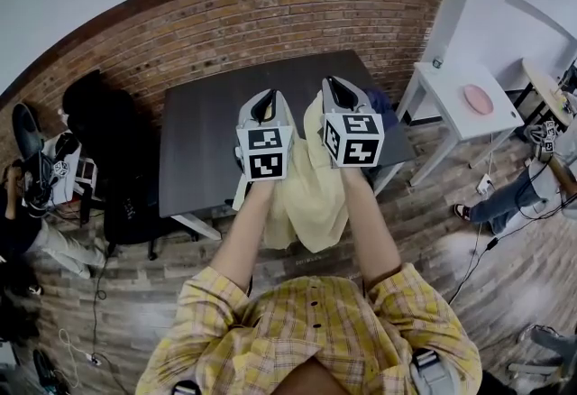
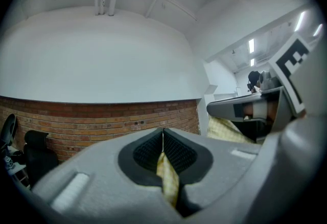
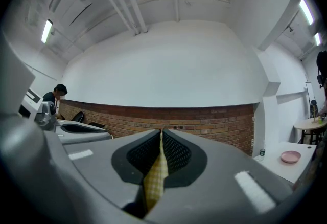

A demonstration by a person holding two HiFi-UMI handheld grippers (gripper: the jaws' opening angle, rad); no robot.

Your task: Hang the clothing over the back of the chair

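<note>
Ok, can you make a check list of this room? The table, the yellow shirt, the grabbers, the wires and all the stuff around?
Surface: dark table, standing by the brick wall.
Job's things: yellow cloth hangs in the air from both grippers; black chair at the left, no cloth on it yet.
Clutter: pink plate on a white side table; a blue thing behind the right gripper, too hidden to name.
Grippers: left gripper shut on the cloth; right gripper shut on the cloth.
Cables: loose cables on the wood floor, left and right.
Surroundings: seated person at the left, another at the right.
</note>
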